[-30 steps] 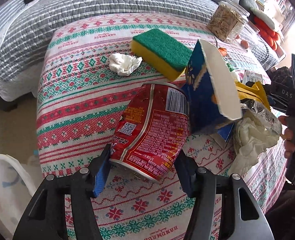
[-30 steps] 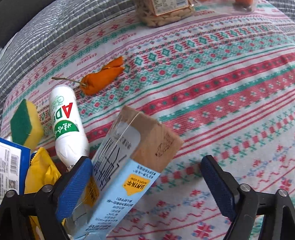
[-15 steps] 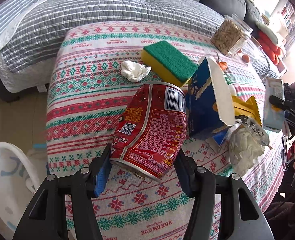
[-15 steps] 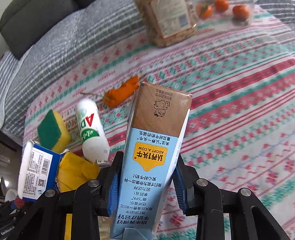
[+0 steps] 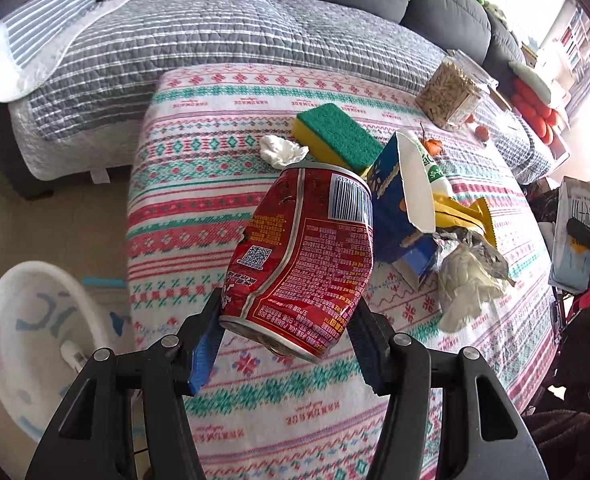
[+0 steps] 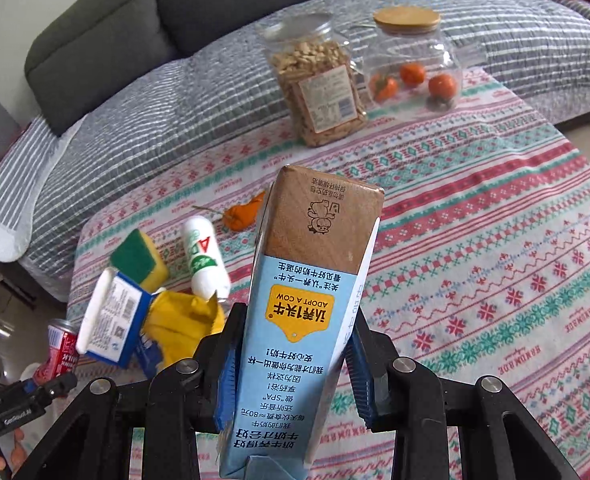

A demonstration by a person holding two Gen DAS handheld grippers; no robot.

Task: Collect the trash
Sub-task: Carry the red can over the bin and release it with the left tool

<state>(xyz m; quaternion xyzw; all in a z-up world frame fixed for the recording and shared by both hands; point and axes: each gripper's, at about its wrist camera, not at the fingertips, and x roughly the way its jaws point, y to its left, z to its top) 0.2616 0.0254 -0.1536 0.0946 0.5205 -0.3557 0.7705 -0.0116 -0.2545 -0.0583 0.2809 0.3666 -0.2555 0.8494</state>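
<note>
the left gripper (image 5: 287,344) has its jaws clamped on the sides of a dented red can (image 5: 303,256), held clear above the worktop (image 5: 199,184) with its patterned cloth. the right gripper (image 6: 291,376) has its jaws closed narrow on a pale blue milk carton (image 6: 307,312), also lifted off the cloth; those jaws have just been closing, and the carton sits pressed between them.

so two pieces of trash are picked up but not yet dropped anywhere. a white bin (image 5: 35,344) stands on the floor just beside the worktop's near corner, on the left gripper's side, and it looks like the likely place for them; what it already holds i cannot tell.

left on the worktop: a crumpled tissue (image 5: 281,150), a torn blue box (image 5: 399,208), a yellow wrapper (image 5: 463,212), a crumpled foil bag with paper (image 5: 467,276), a small white bottle (image 6: 205,256) and an orange peel (image 6: 241,214). the sponge (image 5: 335,136), the jar of snacks (image 6: 319,84) and the jar of oranges (image 6: 415,64) are probably not trash.

by my judgement the task is at an early to middle stage, with most of the pile to go.
</note>
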